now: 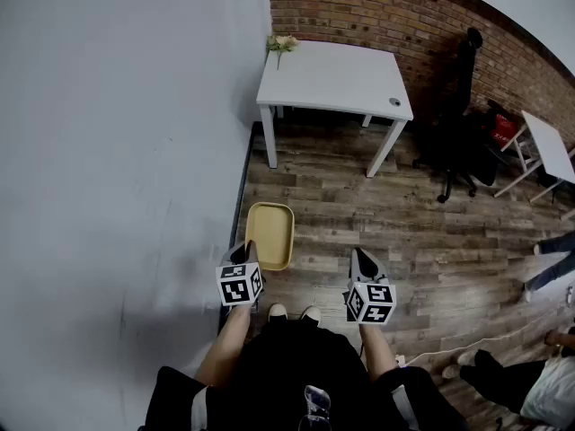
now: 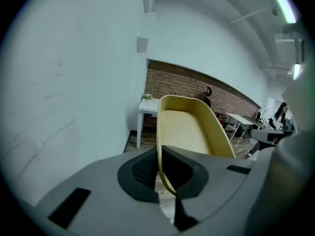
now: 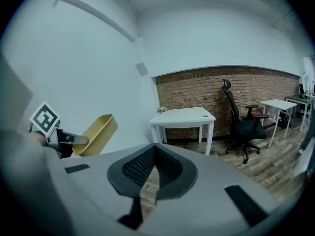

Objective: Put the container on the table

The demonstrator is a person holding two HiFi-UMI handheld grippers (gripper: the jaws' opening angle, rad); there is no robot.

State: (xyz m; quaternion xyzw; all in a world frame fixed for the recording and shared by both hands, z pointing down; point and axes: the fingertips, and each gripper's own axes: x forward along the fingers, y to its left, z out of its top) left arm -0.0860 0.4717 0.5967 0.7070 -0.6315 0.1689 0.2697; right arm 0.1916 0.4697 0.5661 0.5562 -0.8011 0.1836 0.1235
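A yellow oblong container (image 1: pixel 269 234) hangs in the air in front of me, held by its near rim. My left gripper (image 1: pixel 248 257) is shut on that rim; the left gripper view shows the container (image 2: pixel 189 127) clamped between the jaws of the left gripper (image 2: pixel 165 173) and reaching forward. My right gripper (image 1: pixel 362 263) is held beside it, apart from the container, shut with nothing in it; its own view shows the right gripper (image 3: pixel 153 173) closed and the container (image 3: pixel 98 132) at the left. The white table (image 1: pixel 334 77) stands ahead by the brick wall.
A small flower bunch (image 1: pixel 281 43) lies on the table's far left corner and a small dark object (image 1: pixel 394 102) on its right edge. A black office chair (image 1: pixel 458 142) stands right of the table. A white wall (image 1: pixel 126 151) runs along my left. A person's legs (image 1: pixel 548 259) show far right.
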